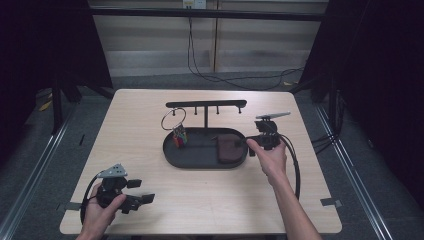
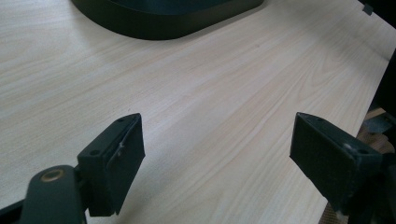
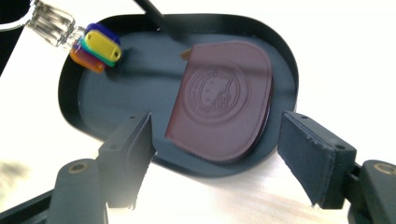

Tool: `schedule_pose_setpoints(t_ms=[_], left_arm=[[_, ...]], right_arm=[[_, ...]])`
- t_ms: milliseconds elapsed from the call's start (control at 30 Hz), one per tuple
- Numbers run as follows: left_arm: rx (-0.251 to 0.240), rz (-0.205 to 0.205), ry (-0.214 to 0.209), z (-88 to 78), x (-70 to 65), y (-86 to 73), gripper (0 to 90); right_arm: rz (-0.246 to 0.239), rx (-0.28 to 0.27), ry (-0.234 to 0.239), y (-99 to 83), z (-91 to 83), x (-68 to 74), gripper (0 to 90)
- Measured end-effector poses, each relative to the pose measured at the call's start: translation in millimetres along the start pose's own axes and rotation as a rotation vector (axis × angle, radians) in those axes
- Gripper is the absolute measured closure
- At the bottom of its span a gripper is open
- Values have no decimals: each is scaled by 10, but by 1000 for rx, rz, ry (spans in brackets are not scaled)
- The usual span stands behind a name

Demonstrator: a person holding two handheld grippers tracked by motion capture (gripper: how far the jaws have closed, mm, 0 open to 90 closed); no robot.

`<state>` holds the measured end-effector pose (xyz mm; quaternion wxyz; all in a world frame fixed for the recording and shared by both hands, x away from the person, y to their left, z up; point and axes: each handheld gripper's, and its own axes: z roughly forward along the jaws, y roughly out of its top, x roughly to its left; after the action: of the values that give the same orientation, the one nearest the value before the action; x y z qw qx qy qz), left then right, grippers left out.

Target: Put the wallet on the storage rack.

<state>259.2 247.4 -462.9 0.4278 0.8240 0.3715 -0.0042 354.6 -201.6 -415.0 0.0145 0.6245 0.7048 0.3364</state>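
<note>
Two hand-held grippers: right hand-held gripper point(image 3: 215, 158) jaws apart w/ nothing gripped, facing dark-red embossed leather coin pouch point(image 3: 223, 102) lying flat in black oval metal tray point(image 3: 70, 88), prob. just placed; left hand-held gripper point(image 2: 215, 158) open, idle over worktop point(image 2: 210, 93).

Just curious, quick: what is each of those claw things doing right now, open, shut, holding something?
Left gripper: open, empty, over bare table.
Right gripper: open, holding nothing; the wallet lies in the tray.
</note>
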Motion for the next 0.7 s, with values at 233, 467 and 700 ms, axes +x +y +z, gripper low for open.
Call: schedule_pose_setpoints(t_ms=[233, 467, 700], left_arm=[[2, -2, 3, 8, 8, 7, 177], [12, 15, 14, 12, 3, 13, 177], [6, 3, 15, 7, 15, 11, 177]], right_arm=[[-10, -23, 2, -210, -53, -119, 264], [-39, -66, 17, -426, -161, -125, 269], [-62, -103, 5, -706, -279, -168, 278]])
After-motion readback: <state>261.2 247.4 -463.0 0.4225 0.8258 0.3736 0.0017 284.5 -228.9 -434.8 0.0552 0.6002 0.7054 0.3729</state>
